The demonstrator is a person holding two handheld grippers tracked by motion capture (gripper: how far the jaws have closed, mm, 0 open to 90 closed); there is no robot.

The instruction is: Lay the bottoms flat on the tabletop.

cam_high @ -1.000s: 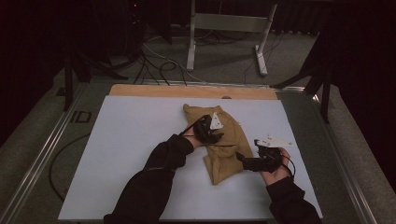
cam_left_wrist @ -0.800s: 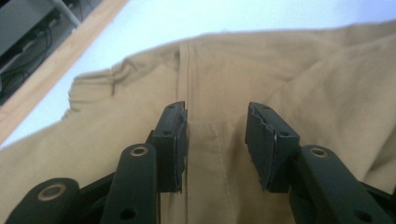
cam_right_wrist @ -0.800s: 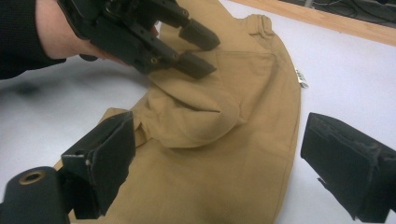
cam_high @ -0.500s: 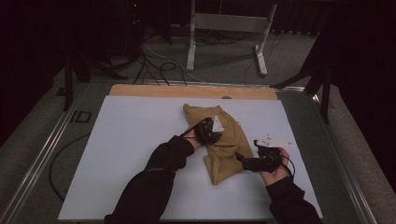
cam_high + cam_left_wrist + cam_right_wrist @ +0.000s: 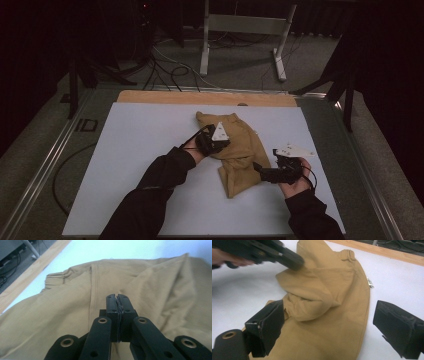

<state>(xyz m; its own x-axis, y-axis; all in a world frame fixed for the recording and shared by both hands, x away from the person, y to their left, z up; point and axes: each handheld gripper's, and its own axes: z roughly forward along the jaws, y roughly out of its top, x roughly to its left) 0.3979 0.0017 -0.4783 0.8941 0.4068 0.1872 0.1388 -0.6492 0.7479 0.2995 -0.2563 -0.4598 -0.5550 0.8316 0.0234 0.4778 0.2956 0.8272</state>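
Lying on the table: tan trousers (image 5: 240,150), crumpled and partly folded over themselves, right of the middle of the white sheet (image 5: 135,145) that covers the table top.
Trousers, far end: the waistband with a belt loop (image 5: 348,252) points toward the wooden strip (image 5: 165,97) at the far edge of the table.
Trousers, near end: a wider part of the cloth spreads toward the person, between the two hands.
Trousers, middle: a fold of cloth (image 5: 312,300) bulges up and lies over the flat layer beneath it.
Small tag: a pale label (image 5: 369,282) sticks out at the right edge of the trousers.
Left gripper (image 5: 216,142): over the left side of the trousers, jaws pressed together with no gap; the left gripper view shows them (image 5: 117,298) closed just above a seam, and whether any cloth is pinched between them I cannot tell.
Right gripper (image 5: 265,172): at the near right edge of the trousers, jaws spread wide (image 5: 327,322), with the cloth lying between them and no grip on it.
Arms: dark sleeves (image 5: 150,190) come in from the near edge.
Beyond the table: a metal stand (image 5: 240,30) and cables on the floor.
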